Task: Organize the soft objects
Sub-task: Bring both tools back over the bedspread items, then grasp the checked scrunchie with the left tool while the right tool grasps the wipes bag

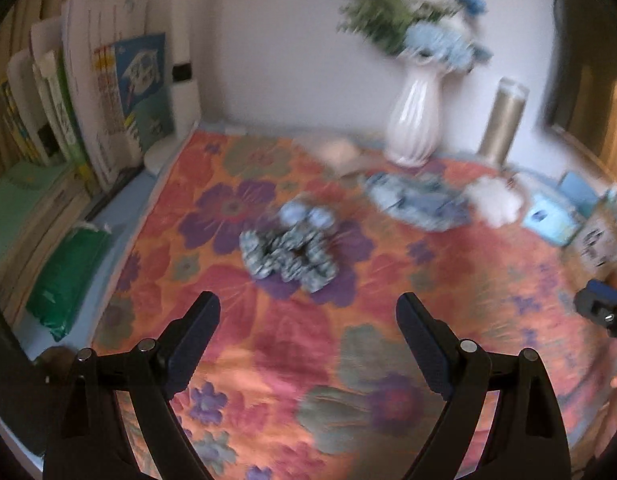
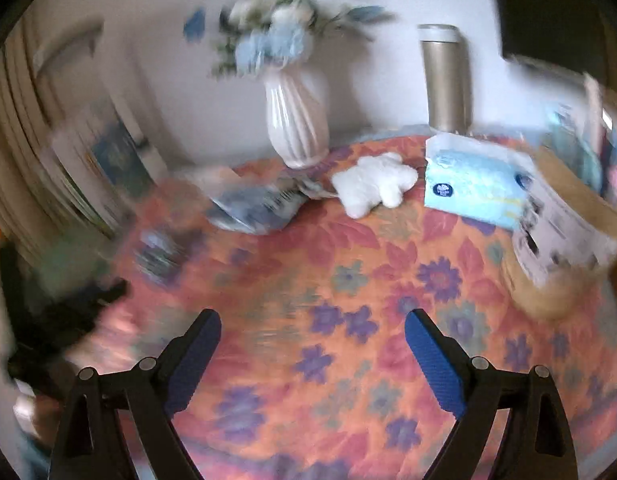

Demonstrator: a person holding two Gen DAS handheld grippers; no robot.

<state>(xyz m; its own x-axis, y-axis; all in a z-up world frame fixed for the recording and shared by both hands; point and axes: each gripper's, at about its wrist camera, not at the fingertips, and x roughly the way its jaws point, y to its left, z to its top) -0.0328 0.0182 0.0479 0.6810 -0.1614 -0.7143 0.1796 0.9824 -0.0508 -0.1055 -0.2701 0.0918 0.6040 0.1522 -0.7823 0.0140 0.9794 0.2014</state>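
Observation:
A bundle of blue-and-white patterned soft fabric (image 1: 288, 250) lies on the floral tablecloth (image 1: 292, 360), just ahead of my left gripper (image 1: 308, 300), which is open and empty. Farther back lie a flat blue patterned cloth (image 1: 420, 200) and a white plush toy (image 1: 496, 200). In the right wrist view the white plush toy (image 2: 372, 184) lies well ahead of my right gripper (image 2: 312, 316), also open and empty. The blue patterned cloth (image 2: 256, 204) and the blurred bundle (image 2: 160, 252) lie to its left. Both views are motion-blurred.
A white vase of blue flowers (image 1: 416, 120) and a gold tumbler (image 1: 504, 120) stand at the back wall. Books (image 1: 108, 100) and a green packet (image 1: 68, 280) line the left side. A blue tissue pack (image 2: 476, 188) and a cardboard box (image 2: 568, 220) sit at right.

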